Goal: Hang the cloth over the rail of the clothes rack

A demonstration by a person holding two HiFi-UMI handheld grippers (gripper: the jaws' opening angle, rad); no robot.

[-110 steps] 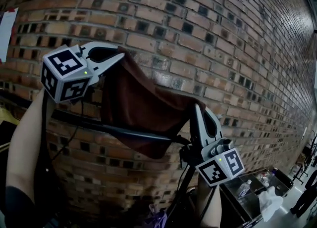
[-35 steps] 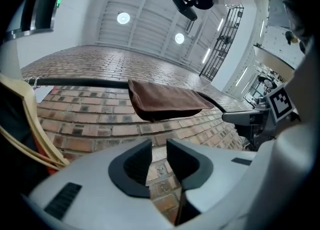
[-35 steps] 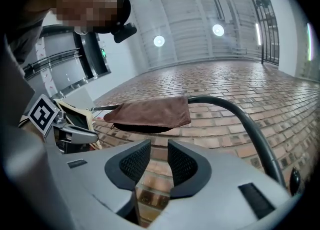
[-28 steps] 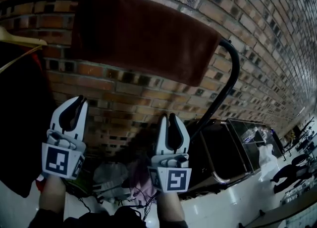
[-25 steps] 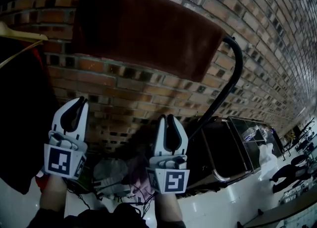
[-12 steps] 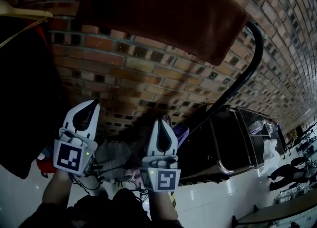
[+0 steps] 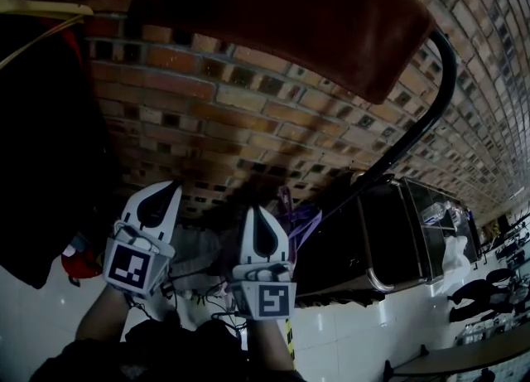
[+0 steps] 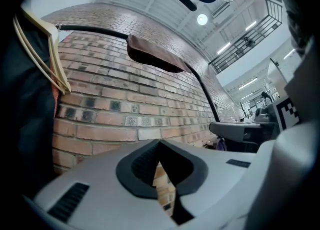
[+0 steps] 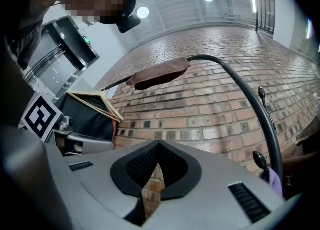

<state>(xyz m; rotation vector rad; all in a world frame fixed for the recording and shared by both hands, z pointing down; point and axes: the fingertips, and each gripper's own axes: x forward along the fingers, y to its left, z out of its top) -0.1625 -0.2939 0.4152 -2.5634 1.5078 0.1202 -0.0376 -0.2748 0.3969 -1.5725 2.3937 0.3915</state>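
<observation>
A dark box-shaped bin (image 7: 356,248) with a bright metal rim stands on the pale floor (image 7: 364,339) just right of the rack's post. Its inside is too dark to tell what it holds. Farther right is a clear-sided case (image 7: 435,206), its contents too small to name. A purple piece (image 7: 300,219) lies by the foot of the post, next to a heap of pale fabric (image 7: 190,256).

The brown cloth (image 7: 281,16) is draped over the black rail (image 7: 426,107) high against the brick wall (image 7: 207,123), near the rail's bent end. Both tools are well below it. The left tool (image 7: 166,194) has its jaws pressed together with nothing between them. The right tool (image 7: 260,216) is the same, closed and empty. They point at the wall side by side.

Only the head view shows the floor, the bin and the heap. The left gripper view adds ceiling lights and an upper gallery railing above the cloth (image 8: 152,57). It shows the rail (image 8: 90,29) running left to a wooden hanger (image 8: 45,49). The right gripper view shows the cloth (image 9: 160,74) edge-on and the rail (image 9: 240,87) curving down into the post. It also shows the hanger (image 9: 95,104) carrying a dark garment (image 9: 85,116), and the purple piece (image 9: 272,176).
</observation>
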